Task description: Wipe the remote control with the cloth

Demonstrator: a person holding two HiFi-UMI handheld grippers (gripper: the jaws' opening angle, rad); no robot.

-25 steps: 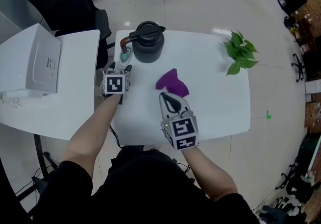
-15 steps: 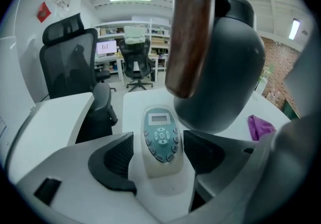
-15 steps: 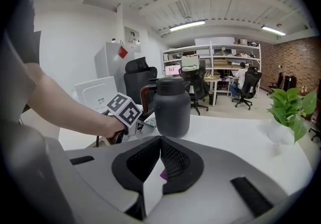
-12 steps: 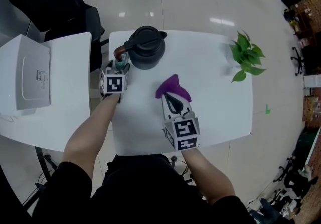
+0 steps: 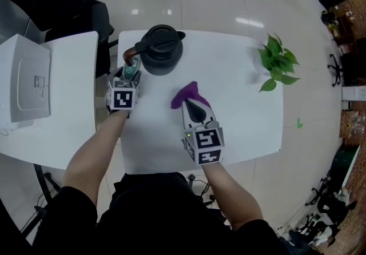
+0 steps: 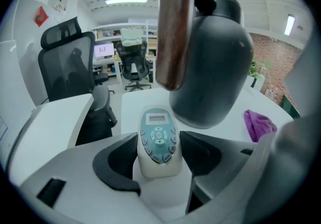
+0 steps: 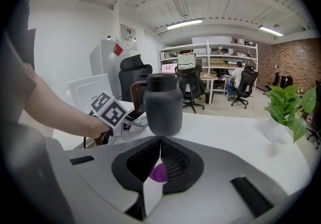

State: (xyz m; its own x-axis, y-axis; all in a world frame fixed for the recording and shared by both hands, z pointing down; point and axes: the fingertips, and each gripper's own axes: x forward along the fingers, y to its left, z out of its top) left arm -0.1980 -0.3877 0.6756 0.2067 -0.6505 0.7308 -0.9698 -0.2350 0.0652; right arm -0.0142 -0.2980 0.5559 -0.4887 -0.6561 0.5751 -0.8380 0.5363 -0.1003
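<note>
The white remote control (image 6: 158, 140) with a teal button face lies on the white table (image 5: 240, 122), just in front of a black kettle's brown handle. My left gripper (image 6: 158, 152) has it between the jaws, which have just been closing; both pads sit flush against its sides. In the head view that left gripper (image 5: 130, 74) is at the table's left edge over the remote control (image 5: 130, 68). The purple cloth (image 5: 186, 95) lies crumpled mid-table. My right gripper (image 5: 194, 112) is shut, its tips at the cloth's near edge; the cloth (image 7: 158, 173) shows just below the closed jaws.
The black kettle (image 5: 160, 49) stands right behind the remote and left of the cloth. A potted green plant (image 5: 275, 60) is at the far right of the table. A white box (image 5: 26, 79) sits on a second table to the left, with office chairs beyond.
My left gripper has come forward and down around the remote by the kettle handle. My right gripper has moved forward until its tips meet the cloth's near edge.
</note>
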